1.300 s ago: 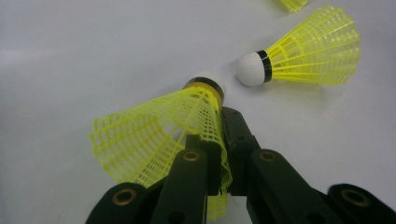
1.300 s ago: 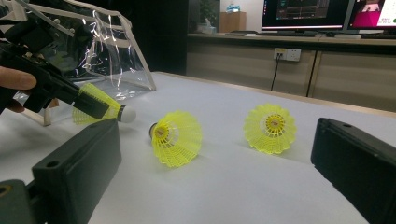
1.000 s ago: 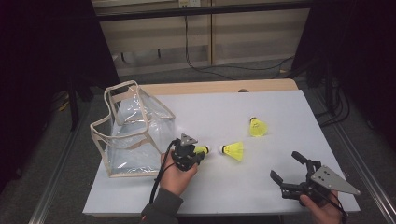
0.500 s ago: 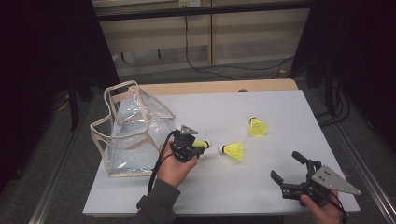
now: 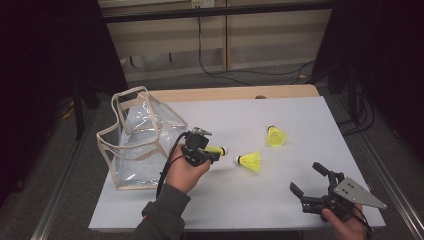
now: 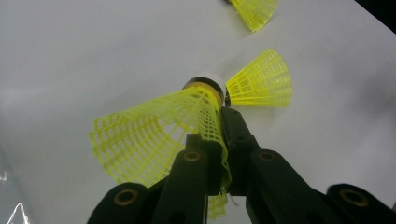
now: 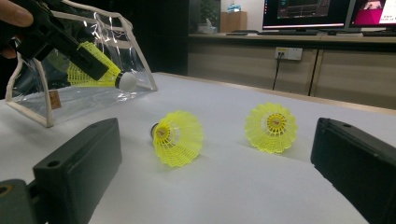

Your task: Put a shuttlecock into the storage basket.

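My left gripper point(image 5: 212, 152) is shut on the skirt of a yellow shuttlecock point(image 5: 216, 149) and holds it a little above the white table, its cork tip pointing right. In the left gripper view the jaws pinch the mesh skirt point(image 6: 154, 135). From the right gripper view that shuttlecock point(image 7: 95, 70) hangs in front of the clear bag point(image 7: 51, 100). Two more yellow shuttlecocks lie on the table: one point(image 5: 250, 161) just right of the held one, the other point(image 5: 276, 136) farther back. Near the front right corner my right gripper point(image 5: 306, 177) stands open, holding nothing.
The clear plastic bag with cream edging point(image 5: 142, 140) stands at the table's left side, its mouth upward. The white table surface point(image 5: 300, 115) ends at a wooden strip at the back. Cabinets, cables and monitors lie beyond the table.
My left hand has risen with the shuttlecock, lifting it off the table and a bit toward the bag. The right gripper and the two lying shuttlecocks have stayed put.
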{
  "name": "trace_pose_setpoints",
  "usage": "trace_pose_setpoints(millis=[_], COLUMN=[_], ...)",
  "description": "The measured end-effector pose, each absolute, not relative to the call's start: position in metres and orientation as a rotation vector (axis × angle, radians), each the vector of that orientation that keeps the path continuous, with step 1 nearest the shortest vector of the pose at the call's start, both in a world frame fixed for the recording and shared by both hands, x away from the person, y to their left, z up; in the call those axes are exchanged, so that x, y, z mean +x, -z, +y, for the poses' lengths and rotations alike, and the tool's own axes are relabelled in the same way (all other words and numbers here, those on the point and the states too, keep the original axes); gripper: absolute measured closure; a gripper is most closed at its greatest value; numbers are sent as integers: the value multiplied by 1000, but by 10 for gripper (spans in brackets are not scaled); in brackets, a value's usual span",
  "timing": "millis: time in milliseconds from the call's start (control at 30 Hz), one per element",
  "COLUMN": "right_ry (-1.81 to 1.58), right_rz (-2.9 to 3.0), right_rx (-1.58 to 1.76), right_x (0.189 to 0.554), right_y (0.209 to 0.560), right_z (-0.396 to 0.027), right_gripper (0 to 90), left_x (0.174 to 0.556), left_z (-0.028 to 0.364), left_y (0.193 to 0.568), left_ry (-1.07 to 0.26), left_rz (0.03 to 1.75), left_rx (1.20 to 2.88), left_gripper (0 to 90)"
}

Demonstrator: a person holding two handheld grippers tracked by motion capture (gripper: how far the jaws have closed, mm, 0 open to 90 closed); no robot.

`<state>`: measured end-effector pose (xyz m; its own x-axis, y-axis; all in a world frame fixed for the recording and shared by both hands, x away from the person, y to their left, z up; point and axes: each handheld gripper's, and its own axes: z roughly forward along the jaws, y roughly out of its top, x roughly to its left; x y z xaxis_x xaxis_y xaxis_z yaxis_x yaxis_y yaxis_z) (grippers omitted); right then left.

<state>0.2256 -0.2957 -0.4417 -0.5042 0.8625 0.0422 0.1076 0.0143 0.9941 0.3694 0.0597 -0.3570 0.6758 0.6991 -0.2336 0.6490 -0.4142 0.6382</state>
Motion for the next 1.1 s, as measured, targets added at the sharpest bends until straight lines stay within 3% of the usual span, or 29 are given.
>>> trace_pose_setpoints(millis=[1100], right_ry=[-1543], right_rz=[1681], right_rx=[1011], right_x=[230], right_y=[444], right_z=[-294], right_gripper=[16], left_x=[377], left_z=[67], left_y=[321], left_ry=[-133], left_rz=[1045], left_rx=[2187], left_gripper=[883])
